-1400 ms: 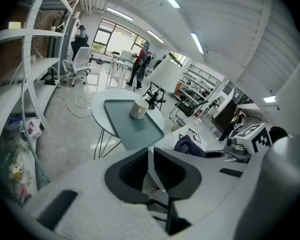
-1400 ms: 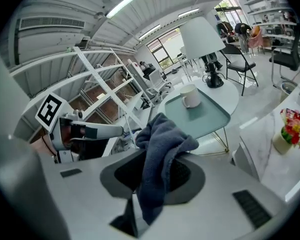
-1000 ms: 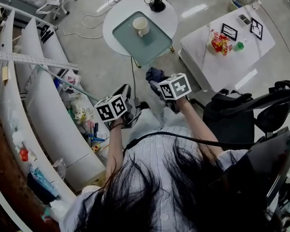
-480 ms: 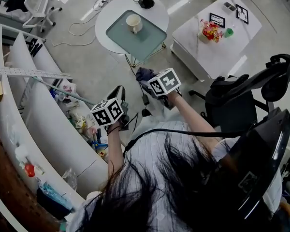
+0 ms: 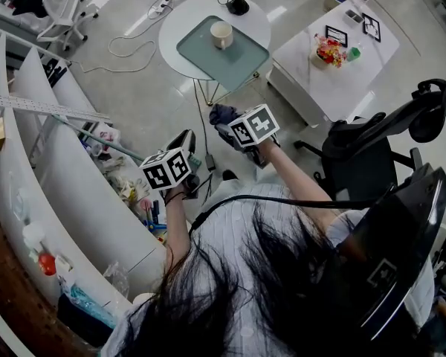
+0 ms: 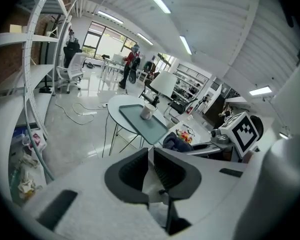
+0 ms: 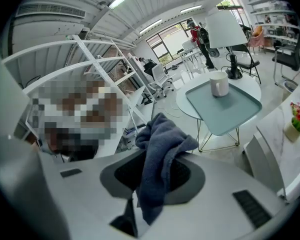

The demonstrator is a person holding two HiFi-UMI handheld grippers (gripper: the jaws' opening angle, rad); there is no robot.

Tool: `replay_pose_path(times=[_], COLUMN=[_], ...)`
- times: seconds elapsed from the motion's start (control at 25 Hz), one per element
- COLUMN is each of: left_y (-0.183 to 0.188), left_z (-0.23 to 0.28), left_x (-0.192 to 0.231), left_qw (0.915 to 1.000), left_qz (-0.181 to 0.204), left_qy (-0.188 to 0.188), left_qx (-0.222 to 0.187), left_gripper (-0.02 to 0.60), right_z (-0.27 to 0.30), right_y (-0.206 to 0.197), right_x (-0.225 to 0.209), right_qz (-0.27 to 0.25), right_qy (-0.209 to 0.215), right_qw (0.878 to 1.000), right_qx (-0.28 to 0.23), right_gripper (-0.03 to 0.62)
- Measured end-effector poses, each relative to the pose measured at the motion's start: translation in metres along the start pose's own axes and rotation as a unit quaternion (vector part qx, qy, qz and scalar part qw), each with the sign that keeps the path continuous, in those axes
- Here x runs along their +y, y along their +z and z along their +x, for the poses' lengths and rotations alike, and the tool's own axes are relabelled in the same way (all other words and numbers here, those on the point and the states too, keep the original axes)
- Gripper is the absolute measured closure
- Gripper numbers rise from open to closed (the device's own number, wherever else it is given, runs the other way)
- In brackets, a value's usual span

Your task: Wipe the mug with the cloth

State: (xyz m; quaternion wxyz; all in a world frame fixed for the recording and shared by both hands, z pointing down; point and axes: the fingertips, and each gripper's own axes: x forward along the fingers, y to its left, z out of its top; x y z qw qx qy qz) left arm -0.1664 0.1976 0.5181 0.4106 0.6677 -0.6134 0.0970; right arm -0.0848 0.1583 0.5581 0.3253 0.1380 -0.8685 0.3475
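A round white table [image 5: 175,21] stands on the pale floor [image 5: 134,95]. On it lie a teal tray [image 5: 234,59], with a mug [image 5: 221,33] standing on the tray, and behind that a black lamp base [image 5: 238,7]. Right of the round table, a white rectangular table [image 5: 320,88] carries two framed cards [image 5: 336,35], a colourful bunch [image 5: 328,50] and a small green thing [image 5: 353,53]. Left of the round table, a white power strip [image 5: 163,4] lies on the floor.

Pale striped shirt [image 5: 241,222] is being worn, crossed by a black cable [image 5: 282,201]. White cubes with black square markers are being borne by left gripper [image 5: 184,141] and right gripper [image 5: 224,126].
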Motion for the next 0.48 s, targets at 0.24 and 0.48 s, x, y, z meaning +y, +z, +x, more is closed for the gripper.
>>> replay_pose_path(times=[0.24,0.48], left_y=[0.005,0.002], left_z=[-0.004,-0.003], left_x=[0.011,0.017], left_qw=[0.9999,1.0000], left_qz=[0.008,0.006], left_qy=[-0.010,-0.006], left_qx=[0.001,0.006], left_gripper=[0.532,0.533], right_z=[0.009,0.012], right_y=[0.002,0.006], right_x=[0.007,0.005], right_qz=[0.009,0.011], right_qy=[-0.005,-0.005], right_qw=[1.000,1.000], right_qx=[-0.003,-0.002], right_gripper=[0.500,0.500])
